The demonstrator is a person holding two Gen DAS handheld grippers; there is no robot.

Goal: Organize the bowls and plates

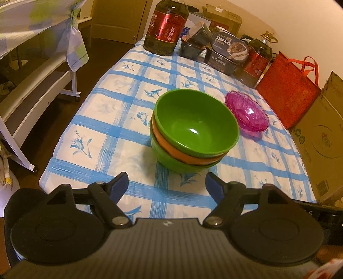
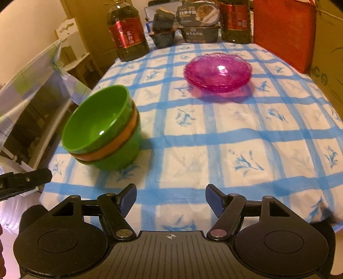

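A stack of bowls (image 1: 193, 133), green over orange over green, sits just ahead of my left gripper (image 1: 166, 184), whose jaws are spread apart and empty. Pink glass plates (image 2: 217, 73) lie well ahead of my right gripper (image 2: 171, 198), jaws likewise apart, on the blue-checked tablecloth (image 2: 246, 150).

Table under a blue-checked cloth (image 1: 111, 131) with flower prints. At 9 o'clock, white shelving (image 1: 32, 94) on dark floor (image 1: 98, 53), draped pale cloth (image 1: 77, 45). At 12, a tan door (image 1: 120, 17). At 3, red tote bag (image 1: 287, 94) and cardboard box (image 1: 321, 137) against cream wall (image 1: 300, 25). Warm, dim light.
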